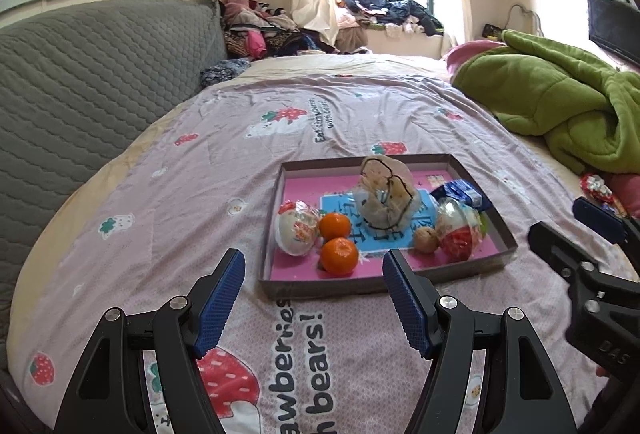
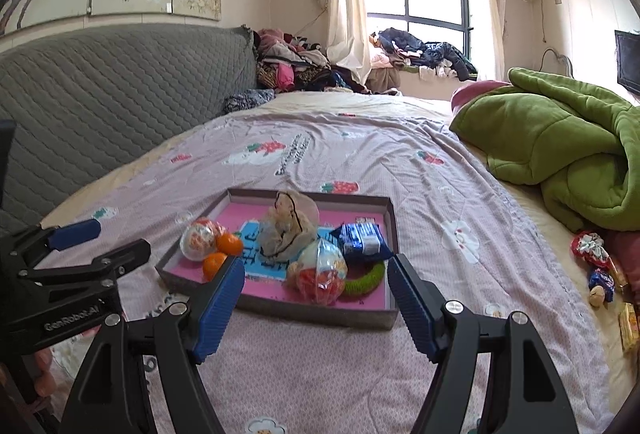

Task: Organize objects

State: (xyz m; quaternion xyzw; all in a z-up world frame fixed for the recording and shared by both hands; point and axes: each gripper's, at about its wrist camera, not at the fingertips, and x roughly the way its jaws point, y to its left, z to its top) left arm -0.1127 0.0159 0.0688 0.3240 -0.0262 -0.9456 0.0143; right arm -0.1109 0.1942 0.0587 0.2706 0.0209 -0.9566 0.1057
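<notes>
Tray (image 2: 276, 308), a shallow pink-lined box, is seen on the strawberry-print bedspread (image 2: 320, 374) just ahead of both grippers. Nearest, the left gripper (image 1: 314, 298) and right gripper (image 2: 316, 300) are held with fingers spread wide, nothing between them. Inside the tray are gathered two mandarins (image 1: 338, 254), two plastic-wrapped toy eggs (image 2: 320, 270), a blue snack packet (image 2: 362, 240), a green ring (image 2: 368, 280) and a bagged plush item (image 1: 386, 195). Farther right, loose wrapped sweets (image 2: 598, 274) are left lying on the bed beside the green blanket (image 2: 560, 137). These are judged the likely remaining items; a wide-open approach from above, closing gently on the crinkly wrappers, is advised.
</notes>
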